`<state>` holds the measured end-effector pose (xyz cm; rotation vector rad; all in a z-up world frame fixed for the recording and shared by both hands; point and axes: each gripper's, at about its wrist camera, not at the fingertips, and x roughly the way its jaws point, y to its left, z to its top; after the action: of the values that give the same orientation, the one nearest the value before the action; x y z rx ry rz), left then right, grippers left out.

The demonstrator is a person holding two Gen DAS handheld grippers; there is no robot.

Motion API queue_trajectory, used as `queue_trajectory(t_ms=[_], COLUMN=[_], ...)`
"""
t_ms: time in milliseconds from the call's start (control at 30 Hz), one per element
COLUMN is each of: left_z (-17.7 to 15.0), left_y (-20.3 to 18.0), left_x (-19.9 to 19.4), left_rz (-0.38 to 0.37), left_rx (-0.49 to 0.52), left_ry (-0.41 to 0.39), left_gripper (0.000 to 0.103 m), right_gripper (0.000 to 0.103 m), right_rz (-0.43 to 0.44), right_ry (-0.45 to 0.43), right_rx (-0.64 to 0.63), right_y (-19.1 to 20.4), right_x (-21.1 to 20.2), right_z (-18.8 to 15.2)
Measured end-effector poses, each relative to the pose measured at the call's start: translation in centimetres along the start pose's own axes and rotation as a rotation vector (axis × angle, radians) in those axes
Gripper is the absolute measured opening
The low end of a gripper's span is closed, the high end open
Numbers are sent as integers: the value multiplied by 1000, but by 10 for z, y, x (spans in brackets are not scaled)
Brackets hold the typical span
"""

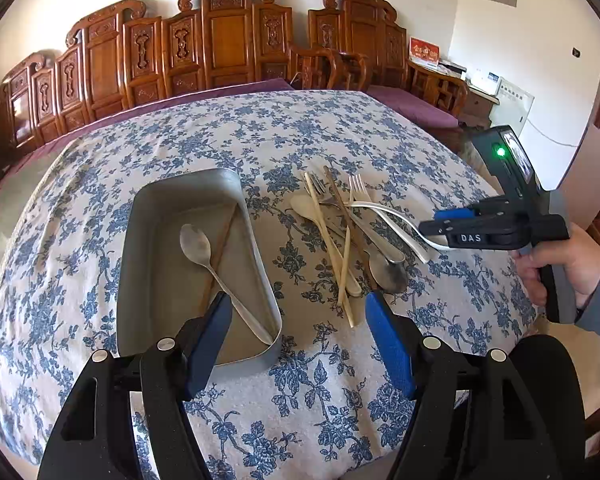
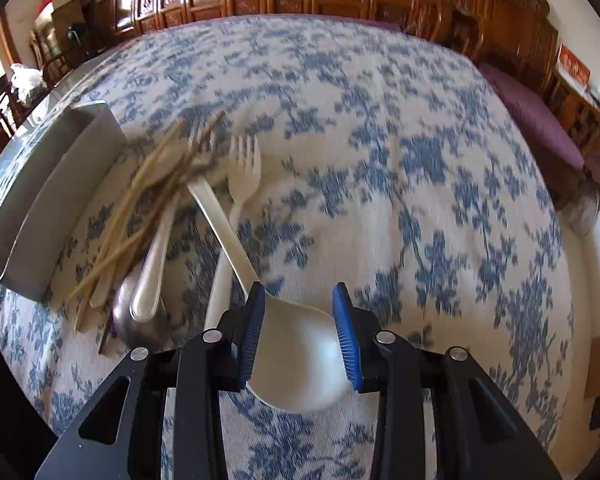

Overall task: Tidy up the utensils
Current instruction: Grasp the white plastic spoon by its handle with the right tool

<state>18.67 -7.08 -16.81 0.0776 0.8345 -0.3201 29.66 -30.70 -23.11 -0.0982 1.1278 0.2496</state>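
Tongs first: my right tongs [image 2: 299, 336] are pinched on the bowl of a white spoon [image 2: 300, 364], low in the middle of the right view, and its handle points up toward the pile. My left tongs [image 1: 298, 336] are wide with nothing in them, low in the left view by the tray's near corner. I think I am in the middle of the job, moving one spoon at a time. Next I must carry this spoon over to the gray tray [image 1: 140, 240] and let go gently. That tray holds a metal spoon [image 1: 204, 252] and a brown stick. Forks, chopsticks and spoons sit in a pile [image 1: 352, 232] on the tabletop [image 1: 300, 400], just right of the tray.
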Motion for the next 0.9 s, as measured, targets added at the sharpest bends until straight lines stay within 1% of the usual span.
queue_trajectory(t_ms=[133,267,333,500,667,767,800,867,900], left_z=[-1,-3,-3,-2,0,1,1,2,2], left_y=[-2,-4,-6,-13,-20,-21,-21,-22,-22], left_x=[2,3,2,0,-1,1,2,3,4], left_rz=[4,14,18,27,34,36,37,36,35], left_rx=[-10,-12,-10,7,18,19,19,18,17], left_ry=[8,13,12,10,7,14,17,21,23], left_gripper=[66,66,66,66,66,66,66,66,66], right_gripper=[37,37,37,37,37,37,30,21,20], right_rz=[40,57,68,72,86,98,95,88,89], right_ry=[17,15,-2,-31,-61,-59,-48,-35,-32], right_rx=[3,-11,-13,-33,-82,-117,-129,-131,-122], right_y=[-1,3,5,11,22,30,32,33,32], right_x=[-1,-4,-8,-8,-11,-11,-8,-4,-2], right_z=[-10,-17,-17,-6,7,11,12,15,15])
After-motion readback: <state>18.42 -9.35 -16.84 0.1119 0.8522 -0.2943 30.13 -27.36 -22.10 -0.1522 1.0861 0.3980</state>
